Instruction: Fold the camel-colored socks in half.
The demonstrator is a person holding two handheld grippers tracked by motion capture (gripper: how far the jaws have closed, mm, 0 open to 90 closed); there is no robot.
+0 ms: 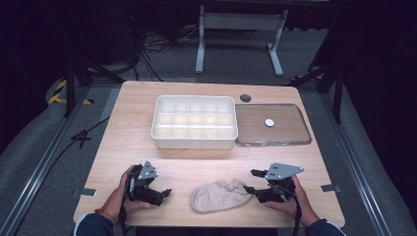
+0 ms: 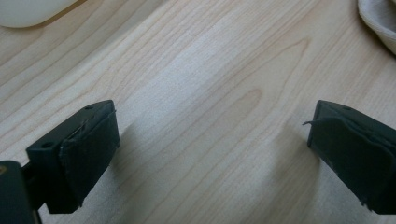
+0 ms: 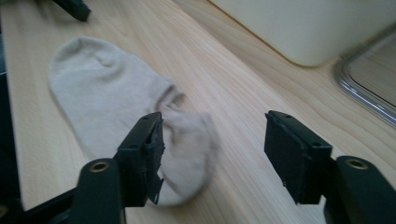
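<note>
Sock [image 1: 220,195] lies flat on table [image 1: 133,132] near front edge, between both grippers, beige, toe end twd left gripper, cuff end twd right. R gripper [image 1: 250,182] sits just beside cuff end, tips pointing left twd sock, held low over tabletop by person's r hand [image 1: 290,199], forearm coming in from bottom right. In right gripper view its jaws stand apart w/ nothing pinched; one jaw hangs over sock's end, other over bare wood. L gripper [image 1: 164,192] rests near front left, tips aimed right twd sock but apart from it, l hand [image 1: 123,194] wrapped round body, wrist bent inward. In left gripper view jaws spread wide over bare wood, sock's edge just in at top right corner. White tray [image 1: 194,140] w/ compartments sits mid-table, well behind sock; clear lid [image 1: 273,141] lies flat just right of it
</note>
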